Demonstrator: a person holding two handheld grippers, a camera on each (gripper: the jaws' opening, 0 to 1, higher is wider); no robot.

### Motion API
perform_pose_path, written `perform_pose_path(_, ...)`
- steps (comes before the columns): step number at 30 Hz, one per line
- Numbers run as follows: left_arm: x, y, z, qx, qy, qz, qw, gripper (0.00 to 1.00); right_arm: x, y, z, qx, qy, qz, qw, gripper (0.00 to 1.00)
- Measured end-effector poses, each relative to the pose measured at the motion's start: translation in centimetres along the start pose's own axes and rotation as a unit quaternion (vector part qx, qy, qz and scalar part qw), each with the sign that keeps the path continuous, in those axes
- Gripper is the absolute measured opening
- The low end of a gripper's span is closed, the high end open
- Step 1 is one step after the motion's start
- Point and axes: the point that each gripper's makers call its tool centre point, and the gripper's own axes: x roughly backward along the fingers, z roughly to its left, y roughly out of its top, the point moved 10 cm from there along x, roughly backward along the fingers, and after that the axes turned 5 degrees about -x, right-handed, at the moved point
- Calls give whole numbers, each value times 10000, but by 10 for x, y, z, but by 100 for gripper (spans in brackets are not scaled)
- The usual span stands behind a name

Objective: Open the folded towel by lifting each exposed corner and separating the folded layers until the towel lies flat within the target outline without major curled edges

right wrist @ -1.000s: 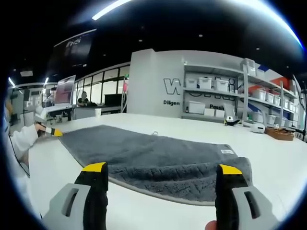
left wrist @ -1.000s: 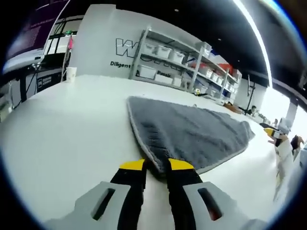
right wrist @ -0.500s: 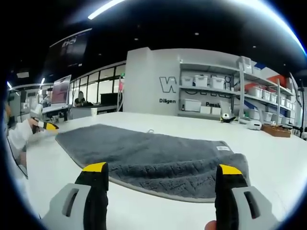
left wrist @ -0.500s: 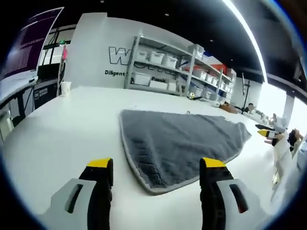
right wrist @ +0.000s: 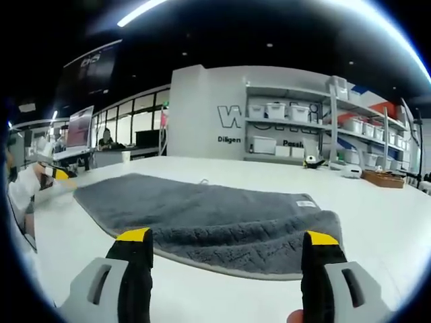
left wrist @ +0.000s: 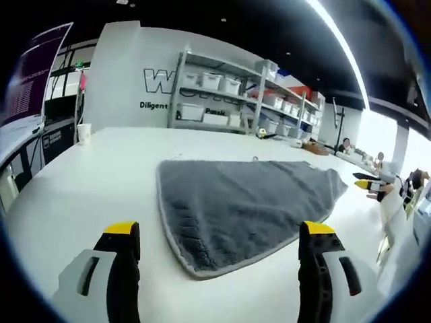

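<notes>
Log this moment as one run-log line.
left gripper: open, off towel | right gripper: open, off towel | grey towel: spread on white table

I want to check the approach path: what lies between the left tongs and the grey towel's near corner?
In the left gripper view, only bare white table separates the open left tongs from the towel; its near corner points into the gap between the jaws.

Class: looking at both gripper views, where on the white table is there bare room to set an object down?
Bare white table lies left of the grey towel, out to the paper cup. More lies right of the towel, toward the basket. The towel itself takes the middle.
</notes>
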Motion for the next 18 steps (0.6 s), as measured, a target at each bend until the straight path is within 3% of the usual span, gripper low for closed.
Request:
perform_pose_path(9,4,-2,-3,-93,-26,116,9999,99,5,-2,-12,-48,-183,57,9998,91)
perform_pose_path(18,5,-6,-6,-176,-34,107,9998,99,14,-7,-40,-176,-643,154,9977,90)
